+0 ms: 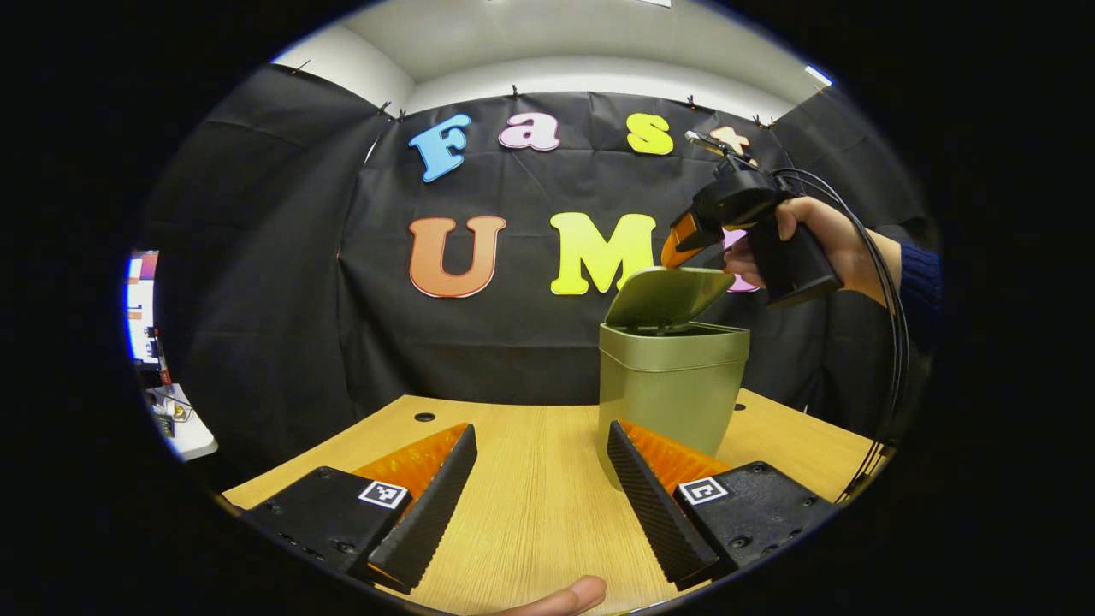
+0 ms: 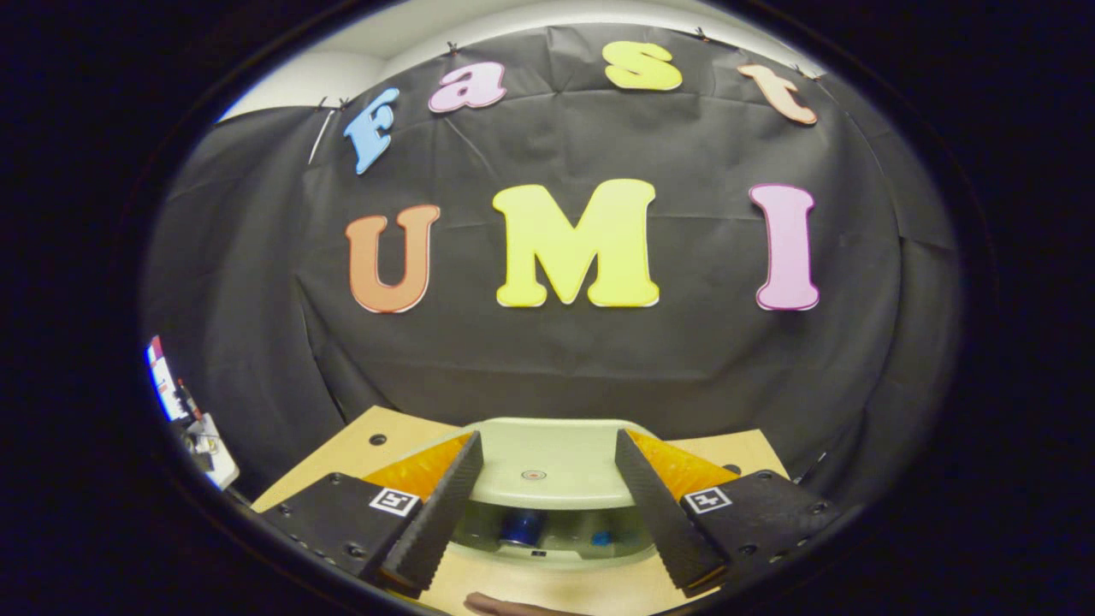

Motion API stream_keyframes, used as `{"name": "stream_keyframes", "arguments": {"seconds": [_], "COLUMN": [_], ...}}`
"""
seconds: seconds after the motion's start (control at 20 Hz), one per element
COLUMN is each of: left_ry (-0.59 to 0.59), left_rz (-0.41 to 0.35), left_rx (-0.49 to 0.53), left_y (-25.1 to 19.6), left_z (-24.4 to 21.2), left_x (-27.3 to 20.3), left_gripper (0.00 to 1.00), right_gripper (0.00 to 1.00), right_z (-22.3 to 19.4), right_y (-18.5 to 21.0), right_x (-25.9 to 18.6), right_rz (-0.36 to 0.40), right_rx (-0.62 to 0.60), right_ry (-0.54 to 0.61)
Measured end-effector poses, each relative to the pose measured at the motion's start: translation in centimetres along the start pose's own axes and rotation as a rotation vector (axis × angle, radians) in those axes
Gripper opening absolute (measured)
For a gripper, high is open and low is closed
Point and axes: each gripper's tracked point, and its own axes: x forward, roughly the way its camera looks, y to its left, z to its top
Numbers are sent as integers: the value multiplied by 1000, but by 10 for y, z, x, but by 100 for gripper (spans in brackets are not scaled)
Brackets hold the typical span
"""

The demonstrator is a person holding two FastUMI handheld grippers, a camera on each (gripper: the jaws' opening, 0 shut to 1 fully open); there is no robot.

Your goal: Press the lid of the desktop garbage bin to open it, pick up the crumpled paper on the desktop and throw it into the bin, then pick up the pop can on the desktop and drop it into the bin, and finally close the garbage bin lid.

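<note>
lid [image 2: 547,470] half-raised between right gripper [image 2: 547,500] fingers.

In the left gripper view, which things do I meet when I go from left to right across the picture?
Left tongs' own left finger → its right finger → green bin with its lid raised → right tongs above the lid → the hand holding them.

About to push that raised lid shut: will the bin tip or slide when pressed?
Tipping seems unlikely: the bin is squat, tapering to its base on the desk. A downward press from the right tongs should load it evenly. The lid looks light and hinged, so it probably drops easily; sliding remains possible.
</note>
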Motion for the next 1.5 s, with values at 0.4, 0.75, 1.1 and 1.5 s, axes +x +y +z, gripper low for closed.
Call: {"name": "stream_keyframes", "arguments": {"seconds": [0.4,0.75,1.1,1.5], "left_ry": [-21,-10,1,14], "left_rz": [18,28,0,-8], "left_rx": [-46,-56,-44,-33], "left_y": [20,27,15,10], "left_z": [10,7,3,-1], "left_x": [-5,-2,0,0], "left_gripper": [99,99,99,99], "right_gripper": [95,96,98,99], "right_z": [-45,-63,-70,-81], "right_y": [13,9,8,6], "right_x": [10,14,15,16], "right_rz": [28,12,9,9], "right_rx": [-2,-38,-34,-18], "right_ry": [84,86,21,-80]}}
